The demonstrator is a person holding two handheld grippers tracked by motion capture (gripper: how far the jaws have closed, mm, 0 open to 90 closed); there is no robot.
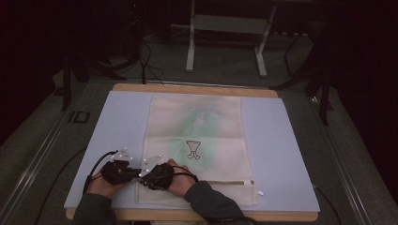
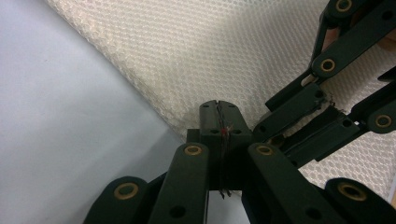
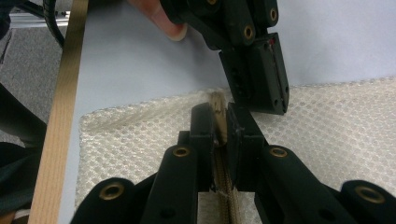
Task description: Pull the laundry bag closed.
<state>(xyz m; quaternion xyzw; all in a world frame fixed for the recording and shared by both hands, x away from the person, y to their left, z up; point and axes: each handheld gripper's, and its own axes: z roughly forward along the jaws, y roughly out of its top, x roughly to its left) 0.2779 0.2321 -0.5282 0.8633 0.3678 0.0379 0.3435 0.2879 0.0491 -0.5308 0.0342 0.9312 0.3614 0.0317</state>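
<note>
A cream mesh bag (image 1: 197,126) with a green print lies flat on a pale blue mat (image 1: 277,140). Its zipper (image 1: 225,182) runs along the near edge. Both grippers meet at the bag's near left corner. My right gripper (image 3: 219,109) is shut on the beige end of the zipper (image 3: 226,196), and a small tab sticks out past the tips. My left gripper (image 2: 219,105) is shut, its tips resting at the edge of the bag (image 2: 210,46). Whether fabric is pinched there I cannot tell. In the high view the left gripper (image 1: 135,172) and right gripper (image 1: 144,177) nearly touch.
The mat covers a wooden table whose rim (image 3: 56,116) shows just left of the bag's corner. A white metal stand (image 1: 225,42) and dark cables sit on the grey floor behind the table. A thumb (image 3: 163,23) rests on the mat beside the left gripper.
</note>
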